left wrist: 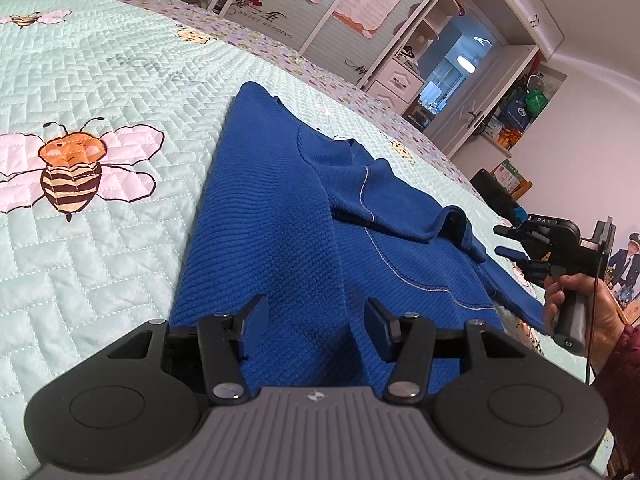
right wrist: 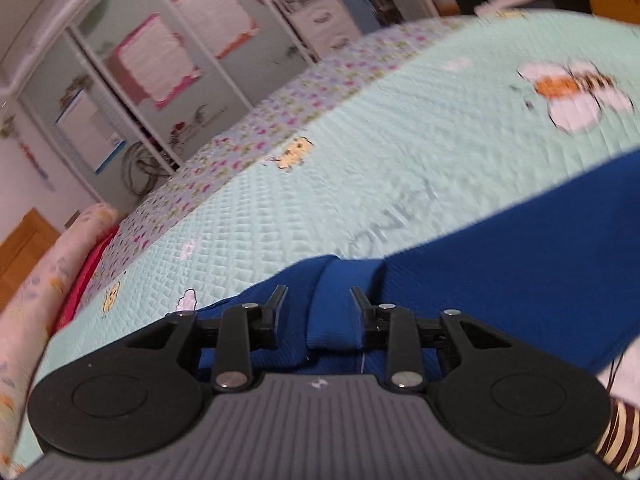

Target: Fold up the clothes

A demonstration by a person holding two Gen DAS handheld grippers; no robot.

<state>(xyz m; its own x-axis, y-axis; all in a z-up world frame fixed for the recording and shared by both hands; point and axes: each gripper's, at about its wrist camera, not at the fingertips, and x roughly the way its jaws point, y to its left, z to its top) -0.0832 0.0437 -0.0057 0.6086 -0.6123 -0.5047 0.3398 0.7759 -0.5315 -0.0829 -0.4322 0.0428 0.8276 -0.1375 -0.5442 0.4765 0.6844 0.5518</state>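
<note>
A blue sweater [left wrist: 288,208] lies spread on a bed covered by a pale green quilt [left wrist: 100,80] printed with bees; one large bee [left wrist: 72,176] sits on the quilt to the left of the garment. In the left wrist view the sweater runs from the near edge toward the far side, with one part folded over the body and a thin white seam line visible on the right portion. The left claw [left wrist: 316,320] hovers at the near end of the sweater, its jaws spread wide with blue fabric visible between them and nothing held. At the right of the same view, a hand [left wrist: 580,308] grips the handle of the right claw [left wrist: 505,240], which sits just beside the sweater's right edge; its fingers there stand slightly apart and hold nothing. In the right wrist view, which is blurred, the right claw [right wrist: 318,300] is spread wide over a raised fold of the sweater [right wrist: 500,280], with the fabric lying between the jaws but not clamped. Whether the fingertips touch the cloth cannot be told. A wardrobe [left wrist: 340,4] with pink-bordered posters stands beyond the far side of the bed. A pillow [right wrist: 40,280] lies at the left of the right wrist view.
</note>
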